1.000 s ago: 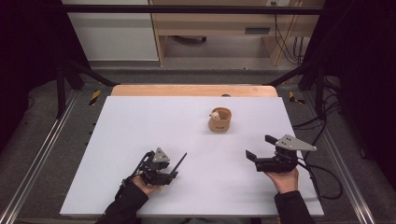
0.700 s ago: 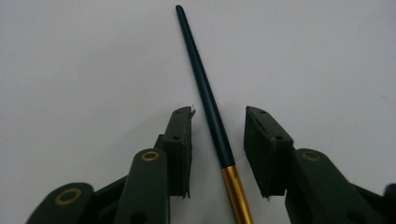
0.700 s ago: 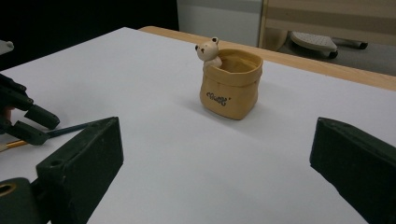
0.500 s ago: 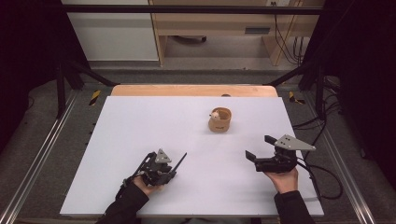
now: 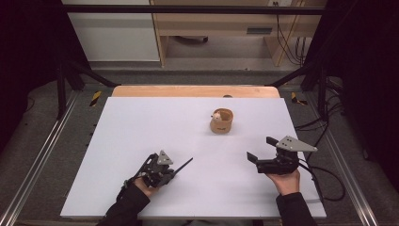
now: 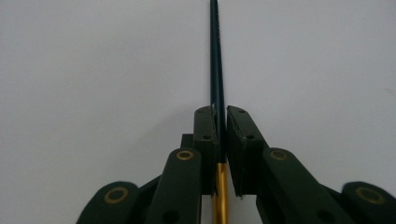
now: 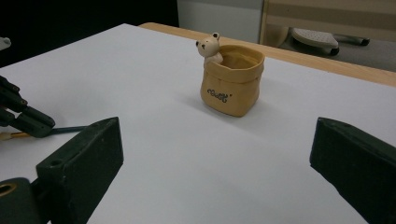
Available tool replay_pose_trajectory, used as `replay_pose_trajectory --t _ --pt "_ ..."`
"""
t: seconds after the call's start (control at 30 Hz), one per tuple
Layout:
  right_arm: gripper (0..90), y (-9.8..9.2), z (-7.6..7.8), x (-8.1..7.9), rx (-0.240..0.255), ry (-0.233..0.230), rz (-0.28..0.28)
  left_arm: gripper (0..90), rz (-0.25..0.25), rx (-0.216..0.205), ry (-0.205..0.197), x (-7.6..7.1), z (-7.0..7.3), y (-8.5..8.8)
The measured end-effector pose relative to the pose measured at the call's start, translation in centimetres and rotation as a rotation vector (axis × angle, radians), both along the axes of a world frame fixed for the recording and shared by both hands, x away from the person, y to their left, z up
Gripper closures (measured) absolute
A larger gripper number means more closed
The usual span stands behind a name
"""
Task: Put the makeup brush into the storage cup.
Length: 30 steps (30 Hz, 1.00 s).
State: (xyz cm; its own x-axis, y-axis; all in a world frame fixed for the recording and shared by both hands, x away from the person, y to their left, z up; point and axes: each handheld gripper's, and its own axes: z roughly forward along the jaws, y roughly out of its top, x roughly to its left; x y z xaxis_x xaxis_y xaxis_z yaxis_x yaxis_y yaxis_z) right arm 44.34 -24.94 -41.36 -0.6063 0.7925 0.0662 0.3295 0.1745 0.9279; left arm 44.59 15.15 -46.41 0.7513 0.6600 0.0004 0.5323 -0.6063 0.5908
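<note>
High view: left gripper [image 5: 181,165] sits low at abt 7 o'clock on the white table [image 5: 141,122], clamped on a thin dark pen [image 5: 184,165] whose free end points up toward 1 o'clock, i.e. roughly at the pot. Bear pot [image 5: 221,121], a tan sack-shaped holder w/ a small bear on its rim, stands upright at abt 1 o'clock from table centre, well apart from both grippers. Right gripper [image 5: 261,150] at abt 5 o'clock, jaws spread wide, holding nothing, aimed toward 10 o'clock. Likely parked ready to steady the pot while the left brings the pen in.

Left gripper view: jaws pinched tight on the pen [image 6: 216,70]; dark shaft runs straight out to 12 o'clock over bare table, gold section behind the pads. Gripped near the back end, so most of the length sticks out, which suits dropping it tip-first into a holder.

Right gripper view: jaws far apart at 8 and 4 o'clock, empty. Bear pot [image 7: 231,86] ahead at 12 o'clock, mouth open upward, bear at its far-left rim. Left gripper's tips [image 7: 25,119] w/ pen at 9 o'clock.
</note>
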Motion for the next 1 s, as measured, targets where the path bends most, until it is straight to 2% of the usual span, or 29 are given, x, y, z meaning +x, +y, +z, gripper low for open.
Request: replay_pose_trajectory --t 0.17,0.37,0.47,0.53,0.6,0.73,0.8,1.0 --pt "3.0 0.0 0.0 0.0 0.000 0.002 -0.001 81.5 -0.004 -0.001 0.006 0.1 0.1 0.0" --pt "3.0 0.0 0.0 0.0 0.002 0.003 -0.003 76.0 -0.011 -0.002 -0.011 0.2 0.8 0.1" --pt "3.0 0.1 -0.1 0.0 0.000 0.007 0.000 70.3 -0.021 0.013 -0.021 0.3 1.3 0.0" --pt "3.1 0.2 -0.1 0.1 -0.004 0.007 0.004 66.7 -0.042 0.048 0.001 0.5 1.4 -0.1" --pt "3.1 0.2 -0.2 0.1 -0.005 0.010 0.005 63.8 -0.045 0.047 0.012 0.6 1.4 -0.2" --pt "3.4 0.3 -0.2 0.1 -0.002 0.014 0.009 58.3 -0.068 0.085 0.046 1.0 1.2 -0.5" --pt "3.5 0.2 -0.2 0.1 -0.001 0.013 0.010 58.2 -0.079 0.110 0.055 1.1 1.2 -0.9" --pt "3.6 0.2 -0.1 0.1 0.003 0.014 0.011 65.6 -0.076 0.119 0.071 1.3 1.0 -1.2"
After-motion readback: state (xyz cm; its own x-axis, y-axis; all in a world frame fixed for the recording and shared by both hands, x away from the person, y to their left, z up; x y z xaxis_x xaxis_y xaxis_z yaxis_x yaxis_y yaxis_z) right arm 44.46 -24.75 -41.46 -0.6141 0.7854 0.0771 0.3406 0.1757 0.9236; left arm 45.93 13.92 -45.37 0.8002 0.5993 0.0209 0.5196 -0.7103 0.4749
